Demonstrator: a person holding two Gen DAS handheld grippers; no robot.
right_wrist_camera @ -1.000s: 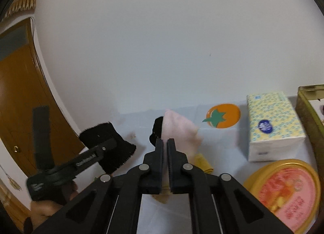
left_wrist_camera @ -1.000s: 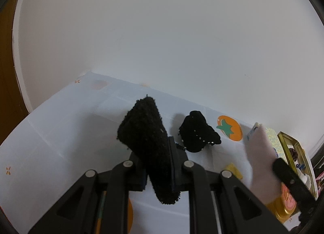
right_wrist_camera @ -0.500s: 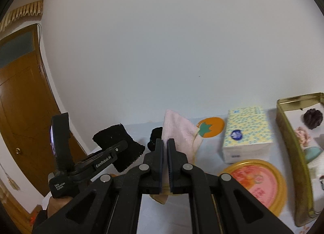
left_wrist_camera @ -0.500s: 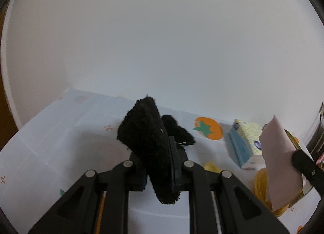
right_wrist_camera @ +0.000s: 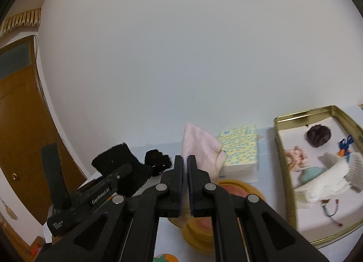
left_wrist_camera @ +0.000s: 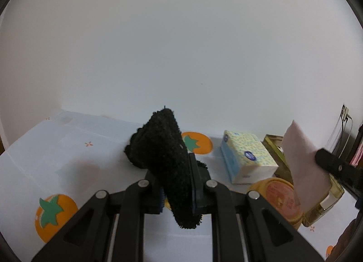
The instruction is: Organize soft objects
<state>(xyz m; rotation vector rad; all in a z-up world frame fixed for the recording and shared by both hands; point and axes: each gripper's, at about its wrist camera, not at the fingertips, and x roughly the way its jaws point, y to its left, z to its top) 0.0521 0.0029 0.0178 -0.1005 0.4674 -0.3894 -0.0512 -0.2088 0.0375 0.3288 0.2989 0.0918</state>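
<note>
The left gripper (left_wrist_camera: 175, 184) pinches a black fuzzy cloth (left_wrist_camera: 164, 146), its jaws pressed on the lower part so that the cloth stands up above the fingers and a frayed end hangs below them. The right gripper (right_wrist_camera: 185, 180) pinches a pink cloth (right_wrist_camera: 199, 146), jaws pressed nearly together on it, and the cloth rises past the fingertips. Both cloths are held in the air over the table (left_wrist_camera: 45, 148).

Take the tissue pack (right_wrist_camera: 240, 148) as landmark. Nearer than it, and touching its front edge in the right view, lies a round yellow tin (left_wrist_camera: 279, 194) with a red lid. Just right of the pack sits a gold tray (right_wrist_camera: 281, 153) lined white, holding small soft items, among them a dark pompom (right_wrist_camera: 318, 135). Left of the pack, a second black piece (right_wrist_camera: 157, 160) lies on the table. An orange tomato print (left_wrist_camera: 200, 144) marks the tablecloth left of the pack, near the wall (left_wrist_camera: 181, 46).
</note>
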